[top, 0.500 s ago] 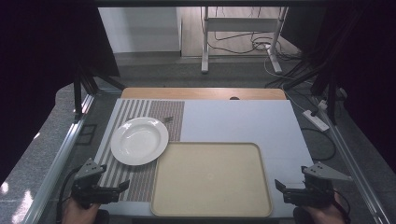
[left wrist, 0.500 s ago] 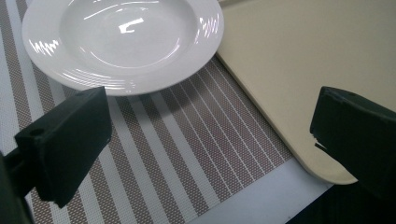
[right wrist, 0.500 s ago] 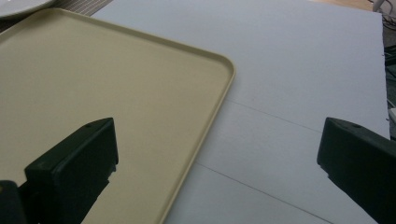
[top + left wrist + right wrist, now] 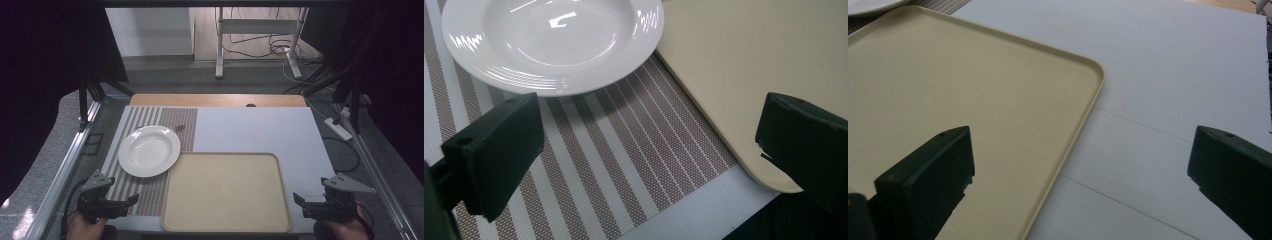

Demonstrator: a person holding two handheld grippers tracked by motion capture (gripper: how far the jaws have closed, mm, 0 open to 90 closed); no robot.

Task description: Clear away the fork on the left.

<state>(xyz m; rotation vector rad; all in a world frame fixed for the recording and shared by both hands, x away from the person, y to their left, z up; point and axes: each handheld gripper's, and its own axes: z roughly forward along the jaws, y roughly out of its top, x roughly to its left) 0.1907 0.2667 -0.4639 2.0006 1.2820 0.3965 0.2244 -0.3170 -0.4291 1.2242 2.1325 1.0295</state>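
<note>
Both black two-jaw grippers hover wide apart and empty at the table's near corners, left gripper (image 4: 131, 200) over the striped woven placemat (image 4: 150, 192), right gripper (image 4: 299, 199) beside the beige rectangular plastic tray (image 4: 225, 192). Farther left, the round white plate (image 4: 149, 150) touches the tray's far-left corner; bare pale tabletop (image 4: 250, 131) lies beyond.

We are seeing a white plate (image 4: 149, 150) lying empty and upright on a striped mat (image 4: 150, 192), its glossy bowl catching the light. Its rim is sitting just beside the far left corner of a beige tray (image 4: 226, 192), which is lying flat and bare, overlapping the mat's right edge.
</note>
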